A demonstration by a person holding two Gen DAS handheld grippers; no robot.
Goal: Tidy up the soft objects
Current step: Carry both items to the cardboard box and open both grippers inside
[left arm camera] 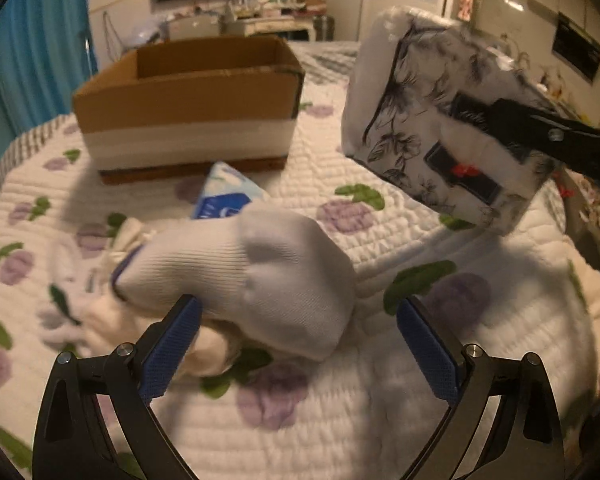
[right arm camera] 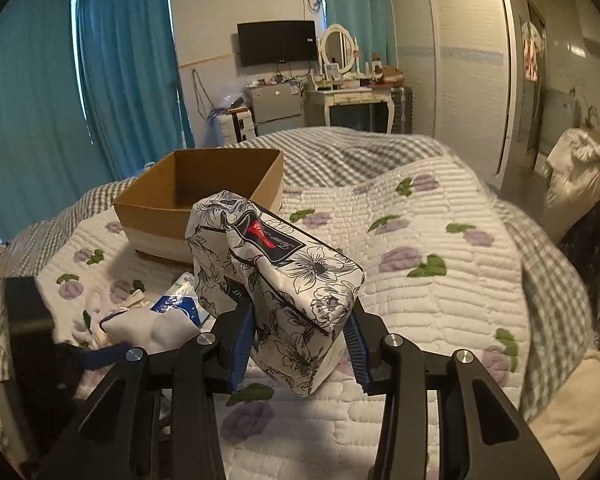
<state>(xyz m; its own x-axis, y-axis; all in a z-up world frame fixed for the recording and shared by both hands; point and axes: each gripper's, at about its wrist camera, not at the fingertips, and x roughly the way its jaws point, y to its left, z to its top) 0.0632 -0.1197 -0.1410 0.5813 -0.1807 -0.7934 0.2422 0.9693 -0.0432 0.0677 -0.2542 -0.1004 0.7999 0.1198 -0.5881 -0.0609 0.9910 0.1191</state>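
My right gripper [right arm camera: 300, 344] is shut on a black-and-white floral tissue pack [right arm camera: 276, 280], held above the quilt; in the left wrist view the same floral tissue pack [left arm camera: 440, 120] hangs at the upper right with a black finger [left arm camera: 540, 136] across it. My left gripper [left arm camera: 298, 344] stands open low over the quilt, its blue pads on either side of the near end of a rolled white sock bundle [left arm camera: 252, 268], not pressing it. Behind the sock lies a blue-and-white tissue pack [left arm camera: 228, 196]. An open cardboard box [left arm camera: 188, 100] stands at the back; the cardboard box [right arm camera: 204, 200] looks empty where its inside shows.
A white quilt with purple flowers [left arm camera: 380, 380] covers the bed. Small white cloth items [left arm camera: 84, 280] lie left of the sock. A grey checked blanket [right arm camera: 360, 152] lies beyond the box. Teal curtains, a dresser with a mirror and a wardrobe stand far behind.
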